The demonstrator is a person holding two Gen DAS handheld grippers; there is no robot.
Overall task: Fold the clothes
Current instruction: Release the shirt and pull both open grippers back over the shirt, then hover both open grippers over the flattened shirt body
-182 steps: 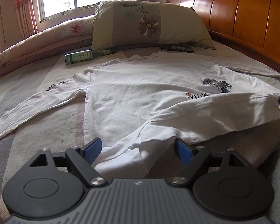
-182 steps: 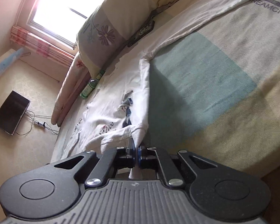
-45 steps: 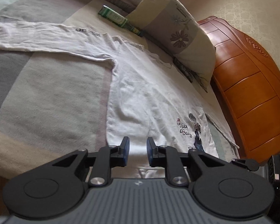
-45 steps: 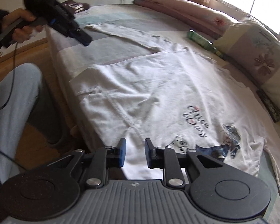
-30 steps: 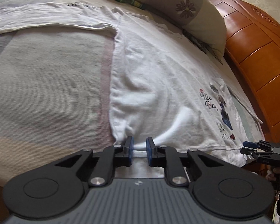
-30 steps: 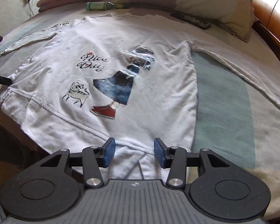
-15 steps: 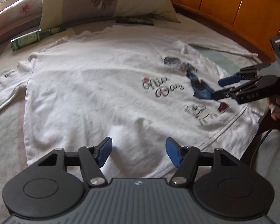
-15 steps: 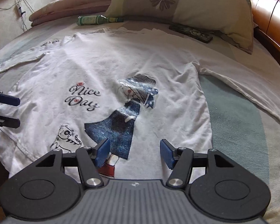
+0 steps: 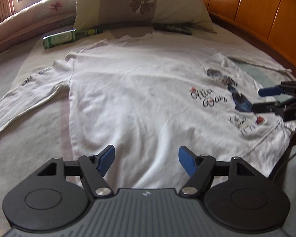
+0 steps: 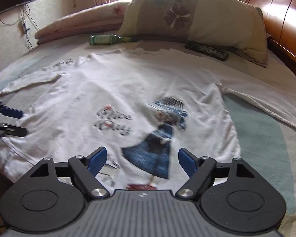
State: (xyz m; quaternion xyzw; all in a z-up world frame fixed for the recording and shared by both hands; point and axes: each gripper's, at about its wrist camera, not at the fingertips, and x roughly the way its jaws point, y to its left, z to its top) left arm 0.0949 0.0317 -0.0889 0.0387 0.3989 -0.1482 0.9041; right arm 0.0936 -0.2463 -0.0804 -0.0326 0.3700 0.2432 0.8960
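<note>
A white long-sleeved shirt [image 9: 140, 98] [image 10: 128, 90] with a "Nice Day" print and a blue-skirted figure lies spread flat on the bed, both sleeves stretched out sideways. My left gripper [image 9: 146, 162] hovers over the shirt's lower left part, its jaws opening with nothing between the blue pads. My right gripper [image 10: 141, 161] hangs over the printed figure near the hem, jaws also opening and empty. Each gripper shows at the edge of the other's view: the right gripper [image 9: 266, 98] and the left gripper [image 10: 11, 120].
A floral pillow [image 10: 187, 17] and a rolled pink quilt [image 10: 79, 23] lie at the head of the bed. A green bottle [image 9: 69, 37] [image 10: 108, 39] and a dark remote [image 10: 207, 50] rest just beyond the shirt's collar. The wooden headboard [image 9: 256, 15] runs along the right.
Both grippers let go of the shirt's hem, their jaws spread wide, and they moved in over the flattened shirt. The left gripper rolled back to level.
</note>
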